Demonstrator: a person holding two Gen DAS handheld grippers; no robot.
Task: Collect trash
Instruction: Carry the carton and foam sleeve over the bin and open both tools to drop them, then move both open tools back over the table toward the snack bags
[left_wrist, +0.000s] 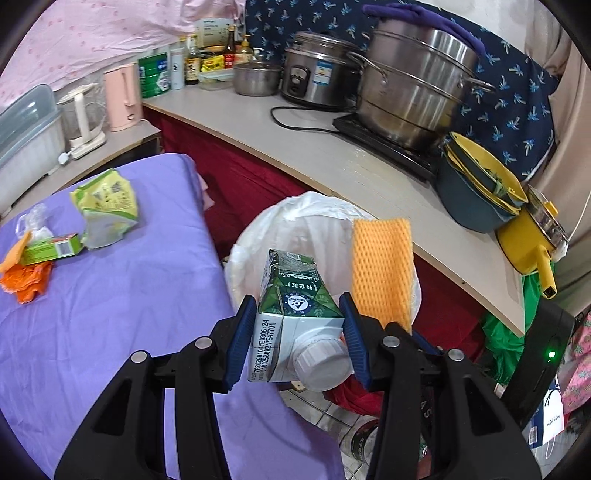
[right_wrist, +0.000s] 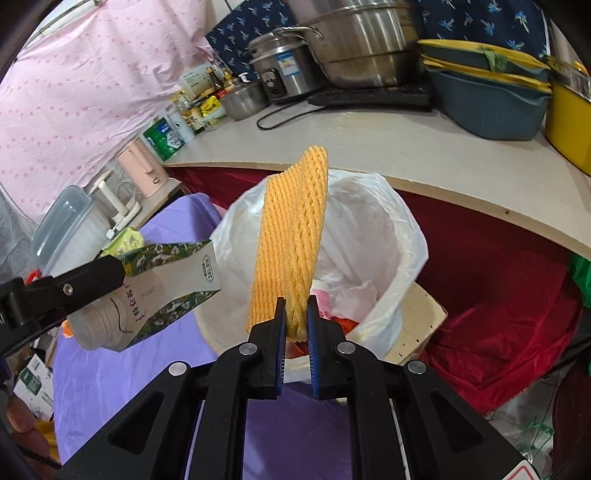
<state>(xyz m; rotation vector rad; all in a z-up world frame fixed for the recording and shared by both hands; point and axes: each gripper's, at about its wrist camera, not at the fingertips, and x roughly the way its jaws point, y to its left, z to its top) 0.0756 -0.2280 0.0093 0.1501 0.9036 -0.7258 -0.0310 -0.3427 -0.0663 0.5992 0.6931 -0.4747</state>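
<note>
Left wrist view is showing the milk carton being clamped across its body by the left gripper, cap end toward the camera, hanging just short of the bin's rim. Beside it the right gripper is pinching the lower end of an orange foam fruit net, jaws nearly together, the net standing up in front of the opening.

Both pieces are probably heading for the white-bagged trash bin. Releasing well likely means carrying each fully over the mouth before opening, since the light net could drift onto the purple cloth.

The bin is already holding crumpled white plastic, something pink and something orange. Further out, a yellow-green pouch, a small green box and orange scraps are lying on the cloth.
</note>
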